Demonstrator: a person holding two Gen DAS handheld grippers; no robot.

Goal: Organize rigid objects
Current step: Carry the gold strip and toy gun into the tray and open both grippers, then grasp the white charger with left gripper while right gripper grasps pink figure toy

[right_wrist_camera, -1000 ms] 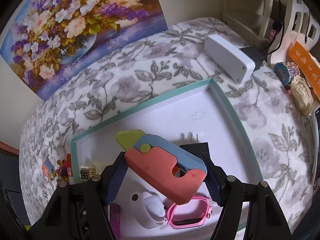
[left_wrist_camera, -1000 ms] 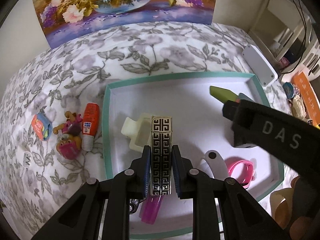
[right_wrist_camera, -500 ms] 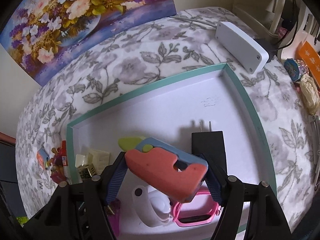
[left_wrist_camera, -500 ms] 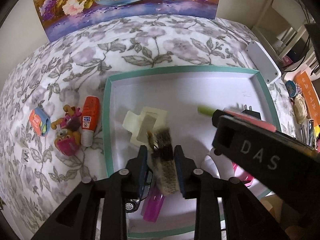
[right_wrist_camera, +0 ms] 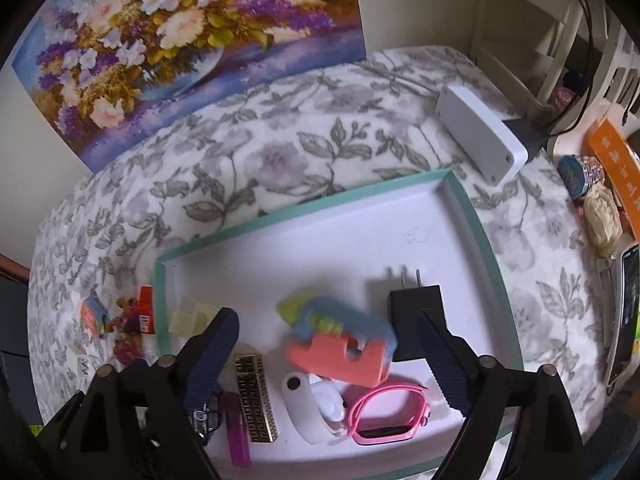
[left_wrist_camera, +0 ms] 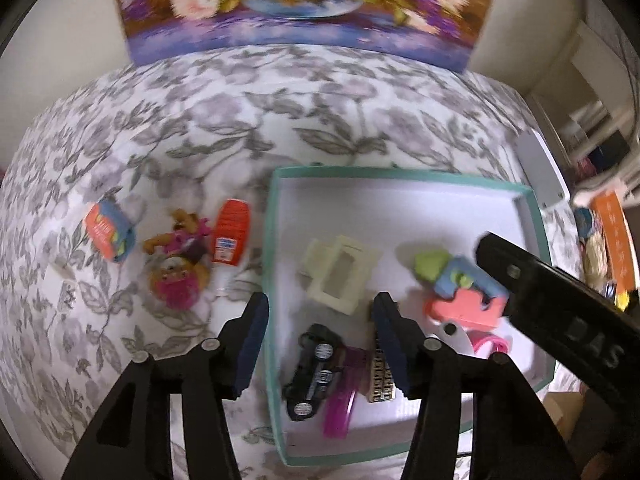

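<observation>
A white tray with a teal rim (left_wrist_camera: 400, 174) (right_wrist_camera: 304, 208) lies on a floral cloth. My left gripper (left_wrist_camera: 320, 344) is open and empty above the tray's left rim. The black-and-gold patterned bar (left_wrist_camera: 382, 382) (right_wrist_camera: 256, 396) lies in the tray by its right finger. My right gripper (right_wrist_camera: 328, 360) is open and empty. The red, blue and green toy (right_wrist_camera: 340, 340) (left_wrist_camera: 464, 288) lies in the tray between its fingers, blurred. Also in the tray are a cream clip (left_wrist_camera: 340, 272), toy car (left_wrist_camera: 314, 366), magenta piece (left_wrist_camera: 344, 396), black plug (right_wrist_camera: 412, 320), pink watch (right_wrist_camera: 388, 416) and white piece (right_wrist_camera: 312, 404).
Left of the tray on the cloth lie an orange tube (left_wrist_camera: 232, 232), a small pink figure (left_wrist_camera: 176, 264) and an orange-blue packet (left_wrist_camera: 108, 232). A white box (right_wrist_camera: 480, 140) sits beyond the tray's far right corner. Clutter and a phone (right_wrist_camera: 624, 312) line the right edge. A flower painting (right_wrist_camera: 180, 40) stands behind.
My left gripper opened and let go of the patterned bar, which now lies in the tray. My right gripper opened and dropped the red and blue toy into the tray.
</observation>
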